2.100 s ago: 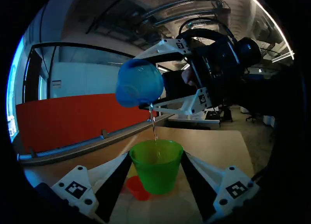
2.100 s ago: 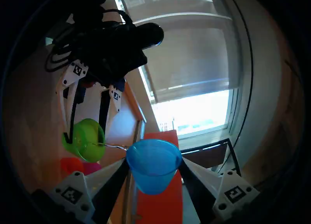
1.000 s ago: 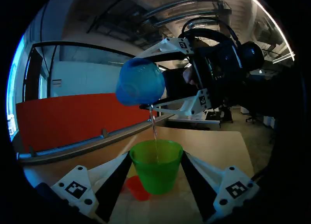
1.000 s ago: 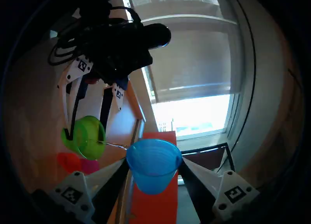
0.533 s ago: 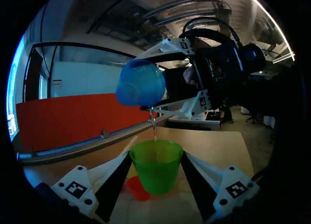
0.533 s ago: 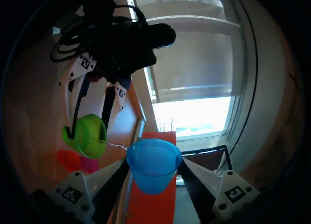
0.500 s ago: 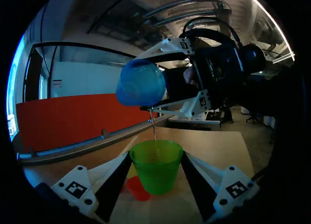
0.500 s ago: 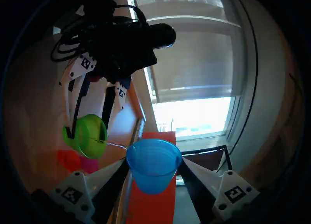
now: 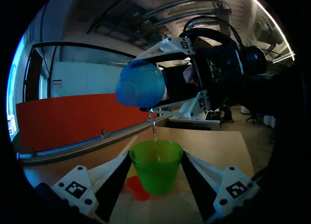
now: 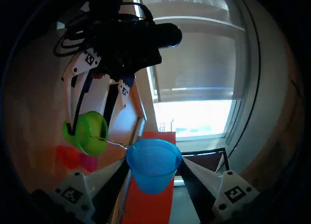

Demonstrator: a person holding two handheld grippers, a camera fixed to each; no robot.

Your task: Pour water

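Blue cup [image 9: 140, 84] tipped, stream [image 9: 154, 131] into green cup [image 9: 156, 172]

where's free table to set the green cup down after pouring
Bare tabletop lies beyond and right of the green cup, out to the far edge. Crowded at its lower left by the red cup, above by the blue cup.

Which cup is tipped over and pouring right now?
The blue cup: tipped sideways above the green cup, a thin stream running from its rim. The green cup and the red cup stand upright.
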